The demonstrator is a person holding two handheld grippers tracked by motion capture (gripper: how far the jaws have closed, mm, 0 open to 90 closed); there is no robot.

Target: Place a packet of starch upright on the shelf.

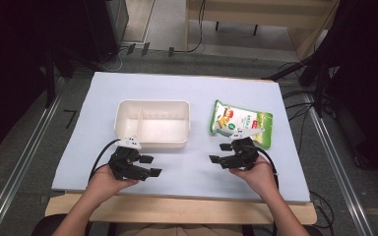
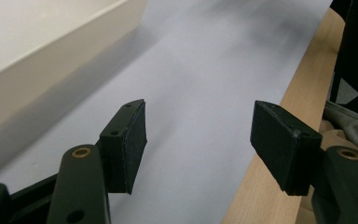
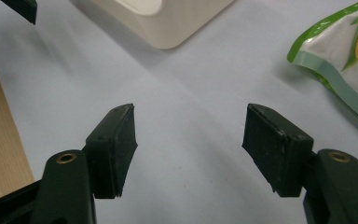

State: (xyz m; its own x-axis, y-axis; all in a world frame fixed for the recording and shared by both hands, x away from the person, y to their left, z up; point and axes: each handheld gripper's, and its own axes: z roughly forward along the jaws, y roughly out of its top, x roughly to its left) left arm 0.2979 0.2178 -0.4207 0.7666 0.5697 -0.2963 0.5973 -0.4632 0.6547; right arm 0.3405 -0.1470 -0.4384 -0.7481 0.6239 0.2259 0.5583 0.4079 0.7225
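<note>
Table (image 1: 187, 93), covered by a pale blue sheet, spans the centre of the high view; its wooden edge runs along the lower frame. Cream two-compartment tray (image 1: 152, 123) sits left of centre, empty, its divider towards the left end. Green-and-white pouch (image 1: 242, 121) lies flat right of centre, well apart from the tray; its printing shows a red mark and orange fruit, the lettering too small to read. Left tool (image 1: 150, 165), lower left, just below the tray's near wall: jaws spread wide, holding nothing. Right tool (image 1: 220, 153), lower right, just below the pouch's near edge: jaws spread wide, empty. Bare sheet lies between both tools.
</note>
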